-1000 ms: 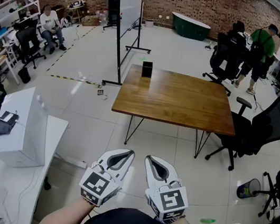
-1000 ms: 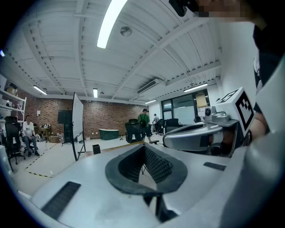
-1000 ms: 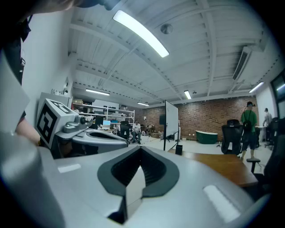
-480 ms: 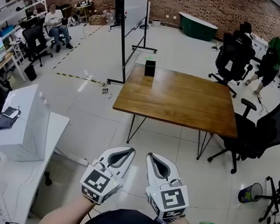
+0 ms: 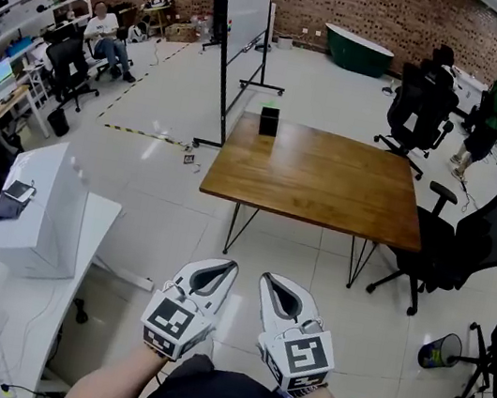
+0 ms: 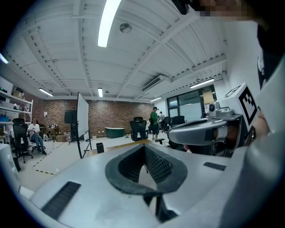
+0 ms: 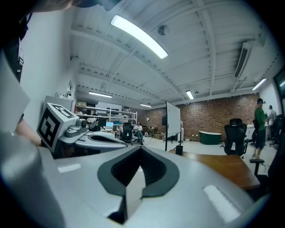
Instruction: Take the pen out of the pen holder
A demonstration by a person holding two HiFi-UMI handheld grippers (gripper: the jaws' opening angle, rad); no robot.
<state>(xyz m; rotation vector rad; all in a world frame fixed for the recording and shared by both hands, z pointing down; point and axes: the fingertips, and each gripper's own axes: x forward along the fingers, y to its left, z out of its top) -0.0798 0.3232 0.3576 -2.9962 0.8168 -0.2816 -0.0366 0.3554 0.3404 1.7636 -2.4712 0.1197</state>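
Two shut grippers held low, with the pen holder far ahead of them

Left gripper (image 5: 220,268) hangs close to the person's body, jaws pressed together on nothing, pointing roughly level toward the wooden table (image 5: 326,193). I judge it is carried closed because nothing is within reach to grasp. Well ahead of both tips, near the table's far edge, stands the black pen holder (image 5: 269,121) — too small here to tell whether a pen shows in it. Right gripper (image 5: 270,283), just beside the left one, also has its jaws together and empty, and is aimed the same way. The task looks barely begun: the table must be approached first, then one gripper would need to open over the holder.
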